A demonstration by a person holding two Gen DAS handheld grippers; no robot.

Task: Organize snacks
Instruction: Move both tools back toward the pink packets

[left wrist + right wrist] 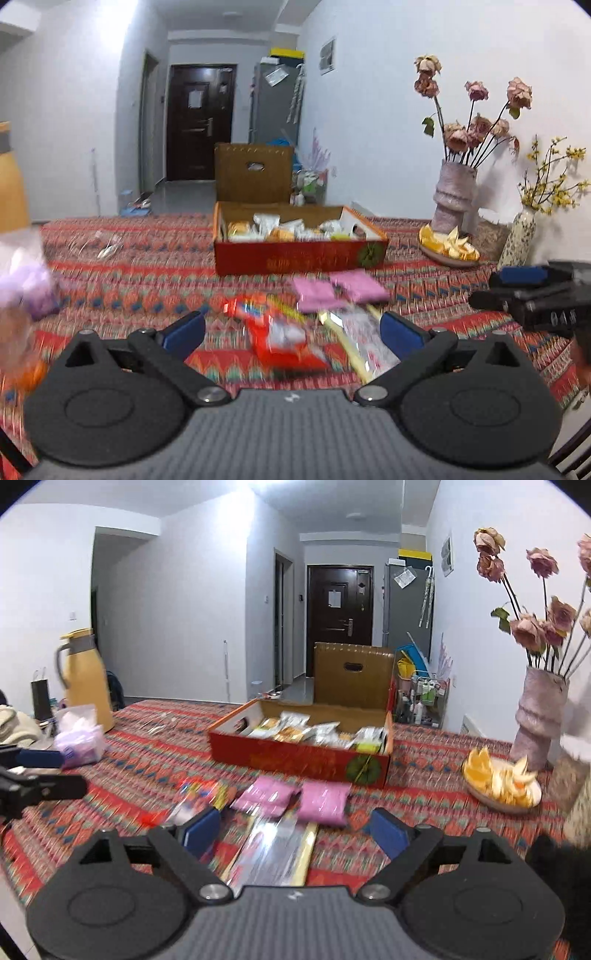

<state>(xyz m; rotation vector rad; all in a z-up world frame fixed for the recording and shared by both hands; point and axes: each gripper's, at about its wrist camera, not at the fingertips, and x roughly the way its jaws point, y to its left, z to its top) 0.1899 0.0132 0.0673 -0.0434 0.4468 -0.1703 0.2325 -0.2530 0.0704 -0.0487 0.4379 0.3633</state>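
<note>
**Visitor:** Why are both of your tools spread so wide with nothing in them?

**Me:** I carry nothing just now. My left gripper (291, 328) stands at its widest, and the red snack packet (286, 341) lies on the cloth below the gap, untouched by either pad. My right gripper (295, 834) is open almost as far, over a long clear packet with yellow edges (275, 849) that lies flat near me. Wide jaws suit flat, broad packets, I reckon.

**Visitor:** And where do the snacks belong?

**Me:** In the red cardboard box (295, 254) at the far middle of the patterned tablecloth (147, 266). Its lid stands up at the back, so it takes things from my side, and it already holds a good many wrapped snacks. The loose ones lie between me and it: two pink packets (291, 799) side by side just short of the box, then the red one to the left and the long clear one nearer.

**Visitor:** The plate on the right?

**Me:** A plate of orange pieces (498, 779), beside the vase of dried roses (537, 716). I judge those no part of the job, so I would keep clear of them.
</note>
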